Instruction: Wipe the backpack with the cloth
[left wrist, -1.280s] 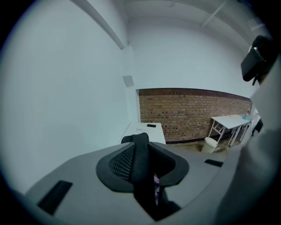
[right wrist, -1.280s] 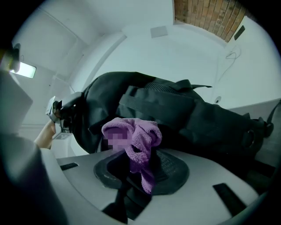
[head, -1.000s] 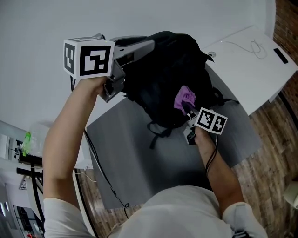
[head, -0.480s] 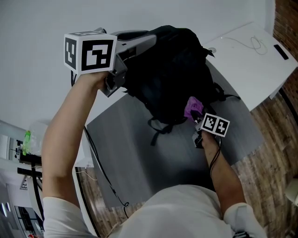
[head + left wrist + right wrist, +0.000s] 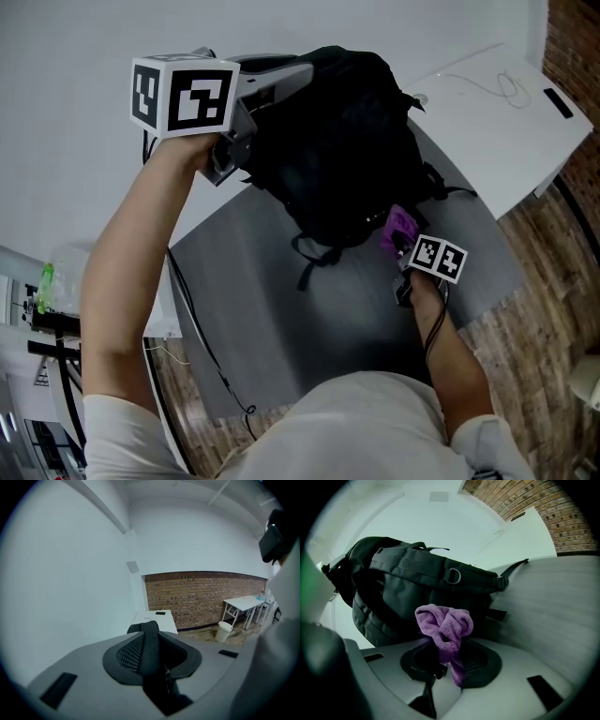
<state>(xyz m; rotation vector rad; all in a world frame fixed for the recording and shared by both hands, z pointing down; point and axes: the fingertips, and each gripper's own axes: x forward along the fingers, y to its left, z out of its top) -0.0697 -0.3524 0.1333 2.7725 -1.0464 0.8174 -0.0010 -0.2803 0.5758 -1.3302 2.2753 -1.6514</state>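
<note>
Head view first: closest to me, my right tongs (image 5: 401, 247) sit low over the grey mat (image 5: 281, 309), at the near bottom corner of the backpack (image 5: 337, 141). They are pinching the purple cloth (image 5: 401, 228). In the right gripper view the jaws of the right tongs (image 5: 445, 660) are pressed onto the lower part of the cloth (image 5: 443, 627), and the rest of it bunches up in a loose knot above the tips. The bunch sits right in front of the backpack's (image 5: 408, 573) dark side panel, below a strap with a metal ring (image 5: 454, 576). I cannot tell whether the cloth actually touches the fabric.

The black backpack stands on the mat (image 5: 562, 597) between my two arms, with loose straps trailing off its near edge.

Further out and higher, my left tongs (image 5: 298, 77) reach across to the top of the backpack. In the left gripper view the left tongs (image 5: 150, 653) are closed on a black strap (image 5: 149, 644) that runs up between the jaws, so that hand is holding the backpack by its top.

Beyond the mat lies a white table (image 5: 497, 122) with a thin cord on it. The left gripper view also shows a brick wall (image 5: 201, 597) far off, with a pale bin (image 5: 224, 631) on the floor before it.
</note>
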